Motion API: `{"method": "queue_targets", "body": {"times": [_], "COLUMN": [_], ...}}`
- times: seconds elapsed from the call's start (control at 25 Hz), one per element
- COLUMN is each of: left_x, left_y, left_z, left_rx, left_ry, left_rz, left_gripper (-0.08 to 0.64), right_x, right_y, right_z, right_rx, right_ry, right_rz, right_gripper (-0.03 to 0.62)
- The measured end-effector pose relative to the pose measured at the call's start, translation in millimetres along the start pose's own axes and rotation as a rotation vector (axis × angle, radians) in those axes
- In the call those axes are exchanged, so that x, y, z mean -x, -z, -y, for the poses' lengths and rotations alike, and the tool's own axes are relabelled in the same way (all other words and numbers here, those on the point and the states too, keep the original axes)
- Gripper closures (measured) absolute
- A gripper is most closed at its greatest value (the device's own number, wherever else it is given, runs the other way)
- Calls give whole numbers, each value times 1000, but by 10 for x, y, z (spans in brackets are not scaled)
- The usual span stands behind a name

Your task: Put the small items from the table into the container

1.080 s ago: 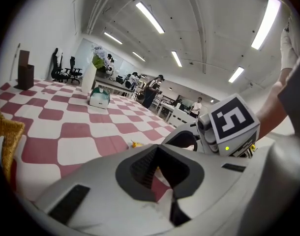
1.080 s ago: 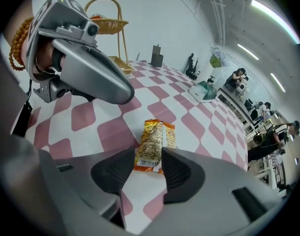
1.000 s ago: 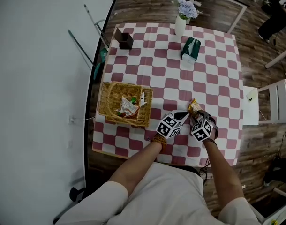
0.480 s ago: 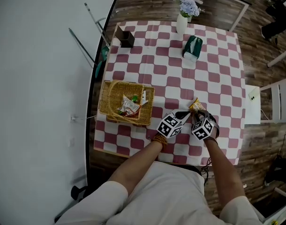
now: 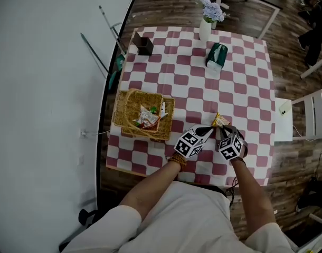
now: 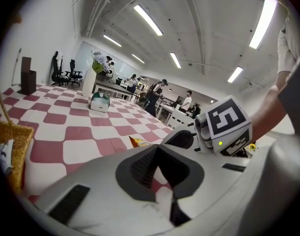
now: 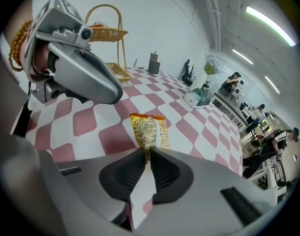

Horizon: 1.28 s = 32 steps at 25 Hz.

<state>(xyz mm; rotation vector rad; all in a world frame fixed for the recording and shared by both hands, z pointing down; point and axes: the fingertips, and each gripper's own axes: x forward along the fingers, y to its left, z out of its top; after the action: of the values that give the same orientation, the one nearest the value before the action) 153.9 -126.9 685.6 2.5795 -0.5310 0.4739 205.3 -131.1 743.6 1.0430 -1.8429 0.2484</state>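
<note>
Step in hand: securing the crinkled yellow-and-orange foil snack packet (image 7: 149,128) in the right gripper (image 7: 149,150). In my judgement the pinch should seat fully on the sealed near edge before any lift. The carry should then swing left, clear of the left gripper (image 6: 158,146).
Right gripper: jaws closing, tips almost together and clamped on the packet's near edge.
Snack packet: extends away from the jaws, right of centre, close to the near side of the red-and-white checked table (image 5: 240,78).
Left gripper: jaws together, empty, just left of the right one.
Container: woven wicker basket (image 5: 119,115) with a hoop handle, at the table's left edge, wrappers inside.
</note>
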Motion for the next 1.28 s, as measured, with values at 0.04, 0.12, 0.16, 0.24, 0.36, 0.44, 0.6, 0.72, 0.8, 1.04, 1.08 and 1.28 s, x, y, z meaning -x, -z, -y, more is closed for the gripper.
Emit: {"method": "queue_targets", "body": {"times": [0.04, 0.12, 0.16, 0.24, 0.36, 0.44, 0.6, 0.72, 0.8, 1.04, 1.08, 1.28], "left_x": [27, 89, 124, 198, 320, 416, 642, 820, 928, 1246, 1297, 1571], "left_y": [-18, -64, -91, -151, -229, -273, -444, -607, -712, -1040, -1098, -1358], "left_z": [14, 49, 67, 99, 163, 229, 401, 548, 648, 896, 938, 1142], "left_rx": [-1, -6, -9, -13, -26, -44, -70, -92, -101, -108, -116, -163], "left_ry": [-2, -5, -7, -11, -15, -15, -14, -9, -6, -12, -13, -14], "left_rz": [6, 21, 29, 48, 69, 76, 120, 160, 189, 289, 303, 369], "left_gripper": [532, 532, 532, 532, 532, 532, 532, 532, 532, 532, 532, 532], "right_x": [44, 144, 198, 305, 480, 632, 974, 1242, 1422, 1917, 1993, 2369], "right_y": [-26, -78, -105, -161, -260, -341, -505, -631, -708, -878, -897, -1039], "right_z": [4, 8, 8, 8, 11, 6, -23, -53, -71, -117, -124, -190], "right_rx": [-14, -41, -55, -79, -113, -143, -190, -220, -239, -306, -312, -325], "right_ry": [1, 3, 4, 5, 8, 6, 0, -2, 0, 9, 13, 11], "right_rz": [14, 42, 58, 90, 142, 180, 265, 318, 358, 476, 493, 577], "right_gripper": [538, 540, 541, 543, 546, 546, 548, 549, 549, 550, 551, 551]}}
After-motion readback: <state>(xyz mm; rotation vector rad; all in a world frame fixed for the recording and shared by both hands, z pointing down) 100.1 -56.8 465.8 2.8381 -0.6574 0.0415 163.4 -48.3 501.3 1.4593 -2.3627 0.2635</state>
